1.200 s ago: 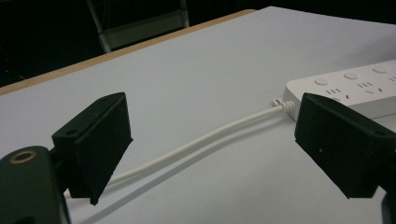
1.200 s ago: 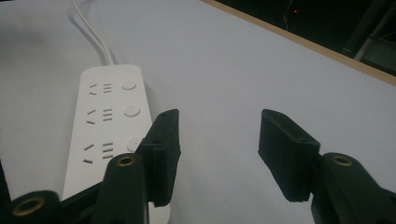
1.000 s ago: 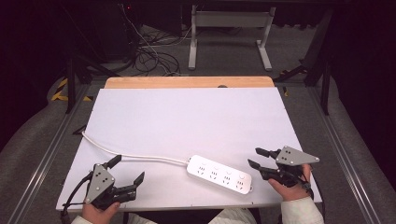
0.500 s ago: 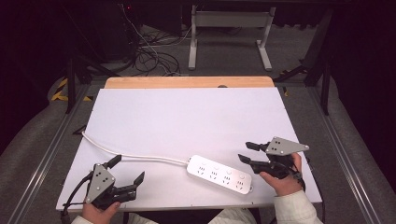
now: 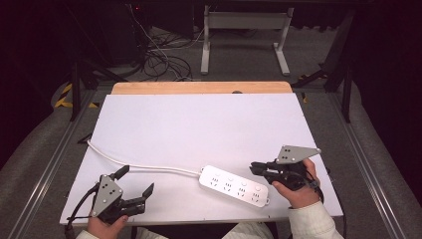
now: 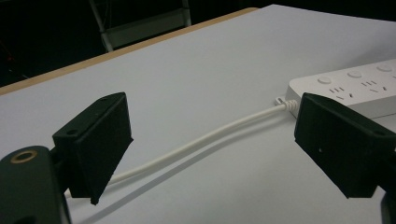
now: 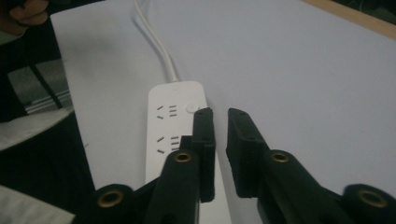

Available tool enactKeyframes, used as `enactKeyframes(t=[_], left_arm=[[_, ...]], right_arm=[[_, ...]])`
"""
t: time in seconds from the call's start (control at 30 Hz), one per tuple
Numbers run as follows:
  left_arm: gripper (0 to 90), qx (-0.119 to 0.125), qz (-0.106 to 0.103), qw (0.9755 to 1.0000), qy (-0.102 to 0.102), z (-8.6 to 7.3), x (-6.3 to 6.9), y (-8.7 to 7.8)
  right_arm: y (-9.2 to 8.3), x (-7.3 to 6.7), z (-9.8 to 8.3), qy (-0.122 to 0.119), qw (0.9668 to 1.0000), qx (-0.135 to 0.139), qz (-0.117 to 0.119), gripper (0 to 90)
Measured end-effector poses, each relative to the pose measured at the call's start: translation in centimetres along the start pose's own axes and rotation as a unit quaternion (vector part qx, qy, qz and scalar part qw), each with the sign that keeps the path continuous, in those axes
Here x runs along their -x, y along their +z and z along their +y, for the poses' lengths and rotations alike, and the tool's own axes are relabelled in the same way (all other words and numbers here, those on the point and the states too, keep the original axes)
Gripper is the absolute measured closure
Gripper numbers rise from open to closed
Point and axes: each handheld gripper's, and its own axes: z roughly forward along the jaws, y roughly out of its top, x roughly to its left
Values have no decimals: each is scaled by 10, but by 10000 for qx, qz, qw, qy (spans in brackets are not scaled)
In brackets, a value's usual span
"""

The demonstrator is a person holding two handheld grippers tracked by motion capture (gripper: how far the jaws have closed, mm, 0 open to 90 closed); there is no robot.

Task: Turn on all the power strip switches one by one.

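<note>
Power strip [image 5: 234, 185] flat near the bench's [image 5: 199, 124] front edge, right gripper [image 5: 256, 168] just closed, seemingly empty, beside its right end, left gripper [image 5: 135, 182] spread wide, empty.

power strip [image 5: 234, 185]: white | cable [image 5: 144, 167]: white | table [image 5: 199, 124]: white

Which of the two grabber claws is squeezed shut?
The right gripper, beside the white power strip: its jaws stand nearly together, empty. The left gripper gapes wide.

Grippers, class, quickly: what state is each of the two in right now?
Left gripper: open, holding nothing; the white cord lies on the table beyond its jaws.
Right gripper: jaws have just closed, nothing between them, above the white plastic power strip.
</note>
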Motion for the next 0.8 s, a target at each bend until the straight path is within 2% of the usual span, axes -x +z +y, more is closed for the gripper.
enactKeyframes(t=[0.03,0.07,0.17,0.2,0.23,0.27,0.33,0.37,0.4,0.5,0.57,0.6,0.8], left_arm=[[113,-4,9,10000,29,0,0,0],[113,3,1,10000,-1,0,0,0],[114,3,1,10000,8,0,0,0],[114,2,0,10000,10,0,0,0],[114,2,2,10000,11,0,0,0],[114,2,0,10000,11,0,0,0],[114,2,0,10000,12,0,0,0],[115,0,2,10000,15,0,0,0],[115,-1,1,10000,14,0,0,0],[115,0,0,10000,16,0,0,0],[115,-2,-6,10000,15,0,0,0],[115,-5,-12,10000,16,0,0,0],[116,-5,-17,10000,13,0,0,0]], right_arm=[[0,-1,1,-56,9999,-91,30,900],[-1,-3,4,-131,9996,-243,46,900],[-1,-5,6,-187,9991,-389,-5,900],[0,-7,8,-241,9982,-548,-34,900],[0,-7,8,-241,9982,-548,-34,900],[0,-9,10,-291,9971,-699,-88,900],[1,-9,11,-308,9964,-788,-101,900],[3,-10,13,-317,9943,-1008,-152,900],[3,-10,13,-317,9943,-1008,-152,900],[8,-10,13,-266,9904,-1350,-148,900],[12,-9,12,-237,9862,-1635,-141,900],[12,-9,12,-237,9862,-1635,-141,900],[20,-8,7,-164,9777,-2086,-188,900]])
